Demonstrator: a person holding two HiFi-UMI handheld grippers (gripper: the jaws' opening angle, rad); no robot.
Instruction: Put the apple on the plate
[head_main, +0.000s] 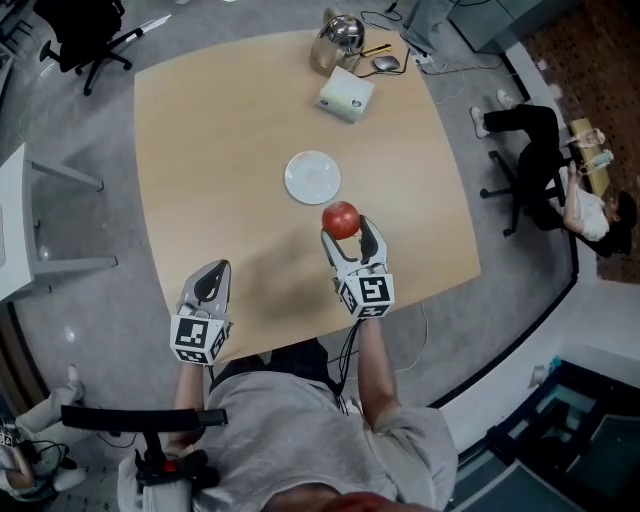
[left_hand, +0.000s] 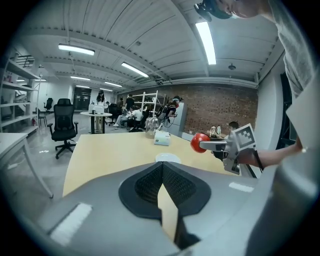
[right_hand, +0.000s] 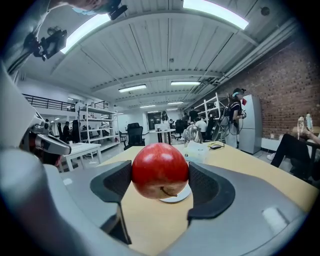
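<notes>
A red apple (head_main: 341, 219) is held off the table between the jaws of my right gripper (head_main: 343, 227), which is shut on it. In the right gripper view the apple (right_hand: 160, 170) fills the gap between the two dark pads, stem end tilted down. The white plate (head_main: 312, 176) lies on the wooden table a short way beyond the apple; its rim (right_hand: 181, 196) shows just under the fruit. My left gripper (head_main: 208, 285) hovers near the table's near edge, jaws together and holding nothing. From the left gripper view I see the apple (left_hand: 199, 142) and the plate (left_hand: 168, 158).
At the table's far side stand a white tissue box (head_main: 346, 95), a glass kettle (head_main: 338, 38) and a computer mouse (head_main: 386, 63). A person sits on a chair (head_main: 540, 160) to the right of the table. A black office chair (head_main: 85, 35) stands at the far left.
</notes>
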